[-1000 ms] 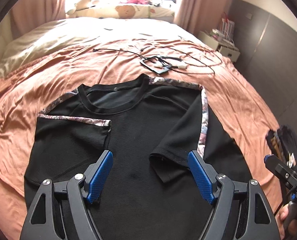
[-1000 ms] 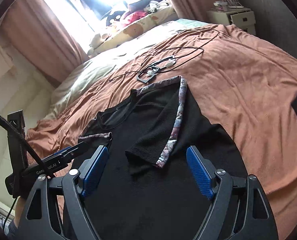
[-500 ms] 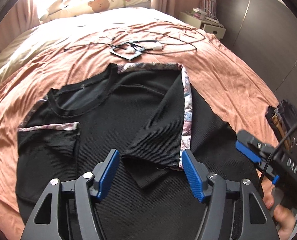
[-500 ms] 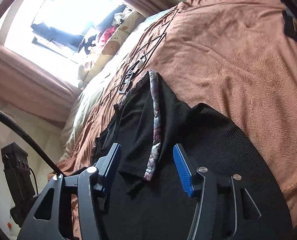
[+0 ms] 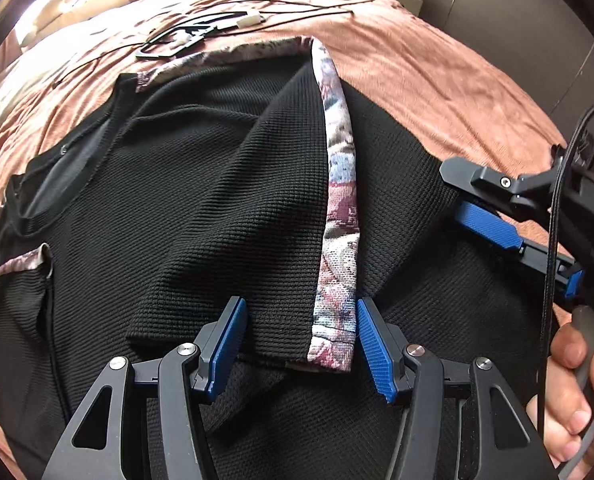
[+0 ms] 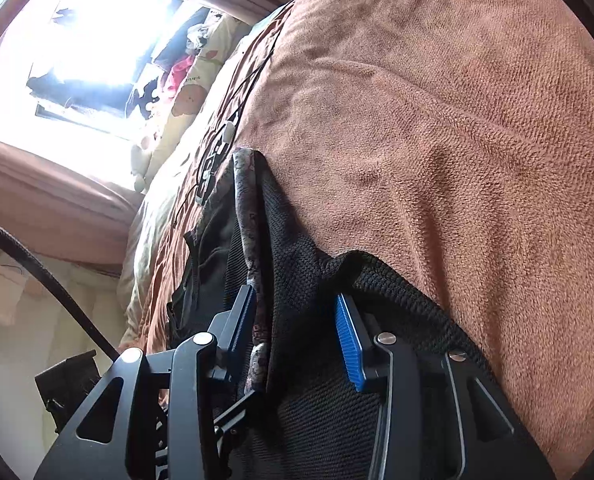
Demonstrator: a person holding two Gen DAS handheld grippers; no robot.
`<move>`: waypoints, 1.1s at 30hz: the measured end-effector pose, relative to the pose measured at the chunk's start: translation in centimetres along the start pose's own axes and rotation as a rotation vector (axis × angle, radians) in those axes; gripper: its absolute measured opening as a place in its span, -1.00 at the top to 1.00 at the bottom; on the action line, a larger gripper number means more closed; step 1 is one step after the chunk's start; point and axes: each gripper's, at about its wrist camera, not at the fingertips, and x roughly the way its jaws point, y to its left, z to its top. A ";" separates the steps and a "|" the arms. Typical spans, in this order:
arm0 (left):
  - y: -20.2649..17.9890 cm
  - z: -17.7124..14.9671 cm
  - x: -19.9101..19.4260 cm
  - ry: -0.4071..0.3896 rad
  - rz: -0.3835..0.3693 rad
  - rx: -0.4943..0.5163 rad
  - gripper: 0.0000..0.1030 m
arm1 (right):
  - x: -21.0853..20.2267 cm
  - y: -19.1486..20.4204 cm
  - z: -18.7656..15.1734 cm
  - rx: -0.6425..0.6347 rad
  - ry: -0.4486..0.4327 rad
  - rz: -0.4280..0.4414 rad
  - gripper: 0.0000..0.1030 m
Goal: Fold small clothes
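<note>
- Far off to the left of the left claw [image 5: 299, 344], the neckline of the black T-shirt [image 5: 185, 208] gapes, and a patterned strip edges the left sleeve folded over the body.
- Ahead and left of that claw, well beyond the collar, a tangle of black cables [image 5: 193, 36] with a white plug lies on the pinkish-brown bed cover [image 5: 429, 76].
- The left claw is spread wide, gripping nothing; its blue pads [image 5: 229, 346] stand on either side of the cuff of the folded-in right sleeve [image 5: 289, 216], low over the cloth.
- The patterned trim [image 5: 339, 200] of that sleeve runs straight away from the claw's right pad up toward the shoulder.
- To the right of the left claw the right claw [image 5: 477, 204] comes in from the side over the shirt's edge, a bare hand [image 5: 577, 384] on its handle.
- In the right wrist view, the right claw [image 6: 297, 344] is released too, jaws apart, tipped steeply onto its side.
- Between its pads lies the shirt's black mesh [image 6: 305, 280]; the trim [image 6: 253, 240] sits just beside the left pad, whether touching I cannot tell.
- Right of the claw, the shirt's raised edge rolls up against the bed cover [image 6: 457, 140].
- Far ahead and left, a bright window [image 6: 77, 56] glares.
</note>
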 end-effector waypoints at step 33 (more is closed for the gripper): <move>13.8 7.4 -2.0 -0.142 0.190 -0.292 0.33 | -3.1 1.0 -0.2 0.054 -0.039 -0.027 0.72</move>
